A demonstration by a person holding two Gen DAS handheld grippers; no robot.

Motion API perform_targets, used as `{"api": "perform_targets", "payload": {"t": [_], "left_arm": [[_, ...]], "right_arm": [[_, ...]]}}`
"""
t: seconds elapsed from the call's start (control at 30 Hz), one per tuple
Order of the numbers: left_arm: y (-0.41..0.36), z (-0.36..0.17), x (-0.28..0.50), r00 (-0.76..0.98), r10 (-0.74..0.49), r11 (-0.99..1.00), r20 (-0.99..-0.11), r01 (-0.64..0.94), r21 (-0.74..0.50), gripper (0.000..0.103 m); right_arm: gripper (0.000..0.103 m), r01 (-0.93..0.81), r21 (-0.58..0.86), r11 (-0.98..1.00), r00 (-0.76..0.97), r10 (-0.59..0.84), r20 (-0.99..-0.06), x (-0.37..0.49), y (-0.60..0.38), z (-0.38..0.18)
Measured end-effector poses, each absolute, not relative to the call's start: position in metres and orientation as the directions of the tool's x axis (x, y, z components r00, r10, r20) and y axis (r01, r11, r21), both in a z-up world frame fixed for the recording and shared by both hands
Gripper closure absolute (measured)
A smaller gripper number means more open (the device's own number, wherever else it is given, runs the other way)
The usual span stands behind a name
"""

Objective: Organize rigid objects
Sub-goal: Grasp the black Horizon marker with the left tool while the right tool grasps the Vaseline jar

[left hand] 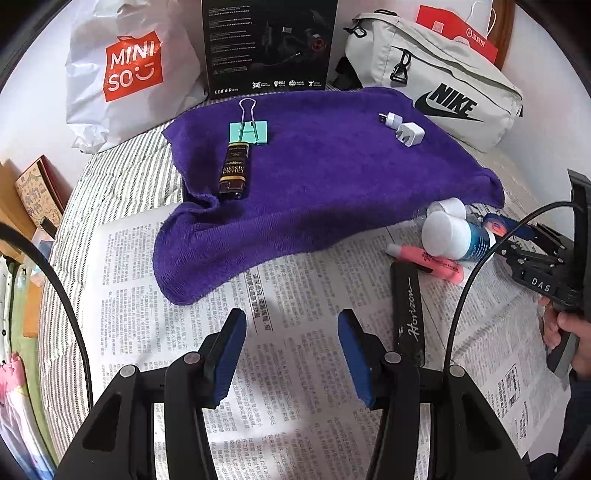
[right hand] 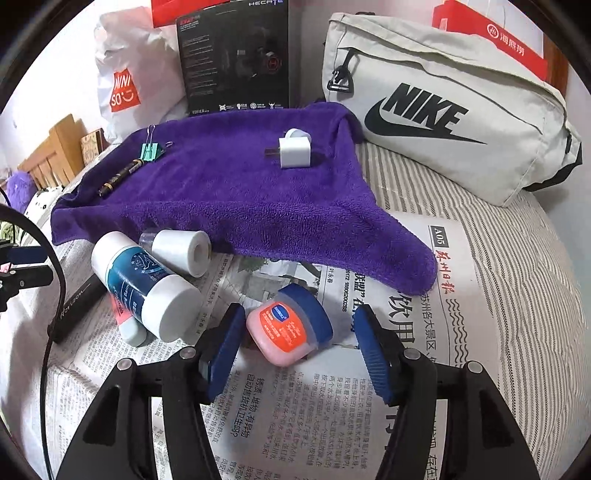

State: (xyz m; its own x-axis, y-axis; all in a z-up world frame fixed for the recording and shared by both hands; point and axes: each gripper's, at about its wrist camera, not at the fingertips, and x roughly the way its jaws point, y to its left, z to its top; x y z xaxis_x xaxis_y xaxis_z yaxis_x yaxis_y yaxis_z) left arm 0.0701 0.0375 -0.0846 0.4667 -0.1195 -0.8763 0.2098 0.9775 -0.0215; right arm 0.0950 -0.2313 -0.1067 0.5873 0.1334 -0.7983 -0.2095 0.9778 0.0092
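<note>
My right gripper [right hand: 300, 325] stands open around a small pink jar with a blue lid [right hand: 290, 328] lying on the newspaper [right hand: 295, 413]. A gap shows on the jar's right side. Left of it lie a white bottle with a blue label [right hand: 144, 280], a white roll [right hand: 183, 251], a pink highlighter [left hand: 428, 262] and a black "Horizon" case [left hand: 408, 306]. On the purple towel [left hand: 314, 177] rest a teal binder clip [left hand: 249, 131], a dark lighter-like stick [left hand: 233, 171], a white charger [left hand: 410, 133] and a small USB plug [left hand: 390, 119]. My left gripper [left hand: 291, 350] hangs open and empty over the newspaper.
At the back stand a white Miniso bag [left hand: 125, 74], a black Edifier box [left hand: 269, 44], a grey Nike bag [left hand: 443, 81] and a red paper bag [left hand: 458, 29]. Striped bedding [right hand: 498, 229] lies under everything. A person's hand [left hand: 569, 332] holds the right gripper.
</note>
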Motion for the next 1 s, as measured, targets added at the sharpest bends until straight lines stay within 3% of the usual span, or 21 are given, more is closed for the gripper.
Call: {"api": "perform_targets", "payload": {"t": [0.07, 0.13, 0.17, 0.2, 0.53, 1.0], "left_arm": [[0.037, -0.087, 0.070, 0.459, -0.114, 0.978, -0.881, 0.210, -0.017, 0.053], [0.036, -0.088, 0.069, 0.455, -0.113, 0.977, -0.883, 0.213, -0.015, 0.053], [0.036, -0.088, 0.069, 0.454, -0.113, 0.977, -0.884, 0.213, -0.016, 0.053], [0.036, -0.088, 0.068, 0.455, -0.113, 0.977, -0.883, 0.213, -0.015, 0.053], [0.025, -0.077, 0.066, 0.469, -0.196, 0.965, -0.861, 0.250, -0.084, 0.053], [-0.031, -0.098, 0.071, 0.418, -0.195, 0.922, -0.888, 0.386, -0.020, 0.053]], "right_arm": [[0.043, -0.212, 0.014, 0.977, 0.584, 0.138, -0.800, 0.095, -0.232, -0.106], [0.049, -0.229, 0.004, 0.973, 0.582, 0.141, -0.801, 0.095, -0.231, -0.105], [0.059, -0.239, 0.007, 0.971, 0.579, 0.148, -0.802, 0.095, -0.231, -0.105], [0.060, -0.245, 0.009, 0.970, 0.576, 0.153, -0.803, 0.095, -0.231, -0.103], [0.060, -0.261, 0.036, 0.965, 0.545, 0.178, -0.819, 0.089, -0.233, -0.100], [0.059, -0.268, 0.036, 0.963, 0.580, 0.191, -0.792, 0.080, -0.235, -0.103]]}}
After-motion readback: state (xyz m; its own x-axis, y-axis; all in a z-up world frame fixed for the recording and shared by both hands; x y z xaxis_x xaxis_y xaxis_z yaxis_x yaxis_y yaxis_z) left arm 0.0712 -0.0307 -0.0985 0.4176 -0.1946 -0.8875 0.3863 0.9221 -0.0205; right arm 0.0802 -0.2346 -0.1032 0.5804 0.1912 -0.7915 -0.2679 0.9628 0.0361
